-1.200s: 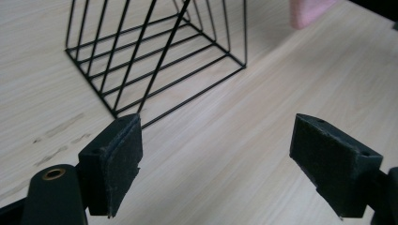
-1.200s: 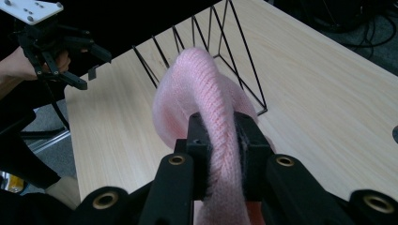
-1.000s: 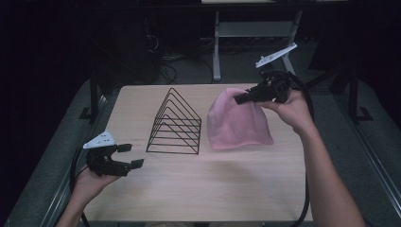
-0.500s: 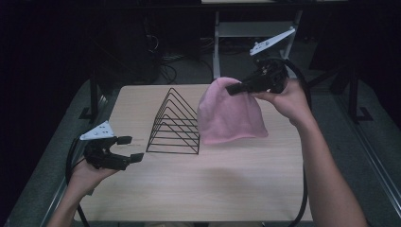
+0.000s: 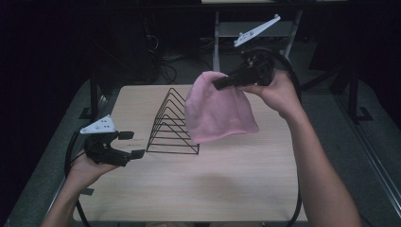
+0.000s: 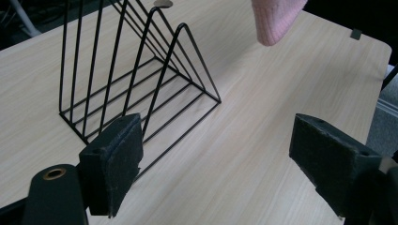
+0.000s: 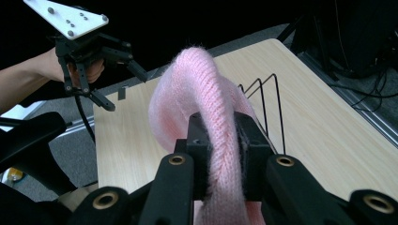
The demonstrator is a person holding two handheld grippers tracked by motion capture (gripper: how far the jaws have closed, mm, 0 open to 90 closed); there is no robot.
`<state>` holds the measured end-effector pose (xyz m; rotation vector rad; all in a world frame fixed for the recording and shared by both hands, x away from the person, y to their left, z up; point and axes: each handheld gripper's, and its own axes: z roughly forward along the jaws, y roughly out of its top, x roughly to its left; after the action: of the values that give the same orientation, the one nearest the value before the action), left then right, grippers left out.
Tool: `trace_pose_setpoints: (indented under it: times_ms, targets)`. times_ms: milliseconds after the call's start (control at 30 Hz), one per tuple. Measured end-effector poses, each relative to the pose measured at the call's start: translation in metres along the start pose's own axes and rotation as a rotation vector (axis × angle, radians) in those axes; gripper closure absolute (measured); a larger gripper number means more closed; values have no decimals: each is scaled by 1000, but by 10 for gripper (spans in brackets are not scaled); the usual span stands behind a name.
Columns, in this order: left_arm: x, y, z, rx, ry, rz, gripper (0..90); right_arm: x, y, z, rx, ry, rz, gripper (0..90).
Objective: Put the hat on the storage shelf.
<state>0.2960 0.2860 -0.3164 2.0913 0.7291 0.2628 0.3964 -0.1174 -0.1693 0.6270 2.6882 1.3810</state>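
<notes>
Setting: dark room behind, cables and a metal stand on the floor; pale wood table (image 5: 227, 189) carried the work.
Task thing: pink knit beanie (image 5: 217, 113), lifted off the table and hanging in the air just right of the black wire rack (image 5: 172, 125), its left edge in front of the rack's wires in the high view.
Right claw: your right claw (image 5: 220, 84) was pressed together on a fold of the beanie near its crown; the right gripper view showed the knit bunched between both pads (image 7: 199, 140).
Left claw: your left claw (image 5: 130, 144) hovered spread at the table's left edge, nothing between its pads (image 6: 115, 164), pointed toward the rack.
Step in hand: by my reading, the lift, with the beanie carried clear of the table toward the rack.
Next move: probably a drape over the rack's triangular wires; that calls for you to bring the hanging open end over the peaks and let it settle before you let go. The left claw looked free to steady the rack or spread the hem.
Orientation: long axis ran roughly up and down, tilted; crown up at your right claw, ribbed opening down and toward you.
Risk: the knit could snag on a wire tip.
</notes>
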Motion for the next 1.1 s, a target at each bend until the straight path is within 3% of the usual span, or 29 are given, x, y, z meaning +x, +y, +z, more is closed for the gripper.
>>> trace_pose_setpoints:
  times_ms: [767, 1100]
  targets:
    - [9, 21, 13, 5, -58, 9, 203, 11, 39, 40, -3, 83, -33, 778]
    - [15, 28, 20, 7, -109, -6, 235, 18, 53, 55, -6, 108, -57, 778]
